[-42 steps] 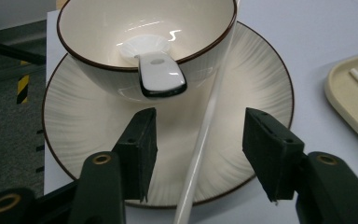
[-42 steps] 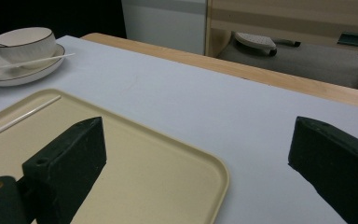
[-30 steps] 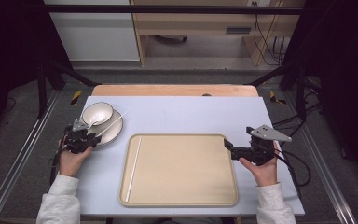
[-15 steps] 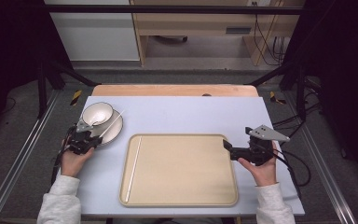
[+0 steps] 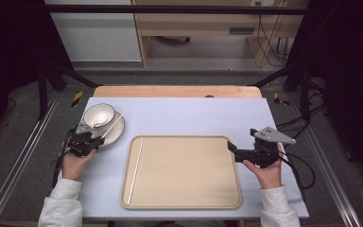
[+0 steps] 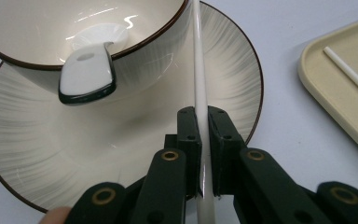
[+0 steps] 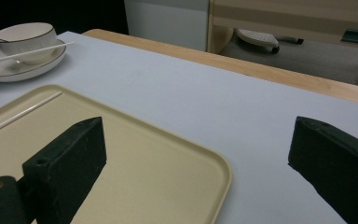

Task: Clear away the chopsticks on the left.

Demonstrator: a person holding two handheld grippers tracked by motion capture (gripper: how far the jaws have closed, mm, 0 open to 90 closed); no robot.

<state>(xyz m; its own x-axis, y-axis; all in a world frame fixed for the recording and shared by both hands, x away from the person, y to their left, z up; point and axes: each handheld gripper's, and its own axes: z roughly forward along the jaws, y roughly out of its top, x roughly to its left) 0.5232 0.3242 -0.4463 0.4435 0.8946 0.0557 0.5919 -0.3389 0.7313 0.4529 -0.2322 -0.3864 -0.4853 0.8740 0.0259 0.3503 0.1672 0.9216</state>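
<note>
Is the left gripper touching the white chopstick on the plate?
Touching. The left gripper view shows the left gripper with both fingers pressed against the white chopstick.

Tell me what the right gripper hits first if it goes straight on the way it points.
Probably nothing on the table: the right gripper points left over the beige plastic tray, with its open fingers above the tray's right rim. Height is unclear; going low, it would scrape the tray.

Lab — metal frame [image 5: 23, 156], cables [image 5: 269, 38]
</note>
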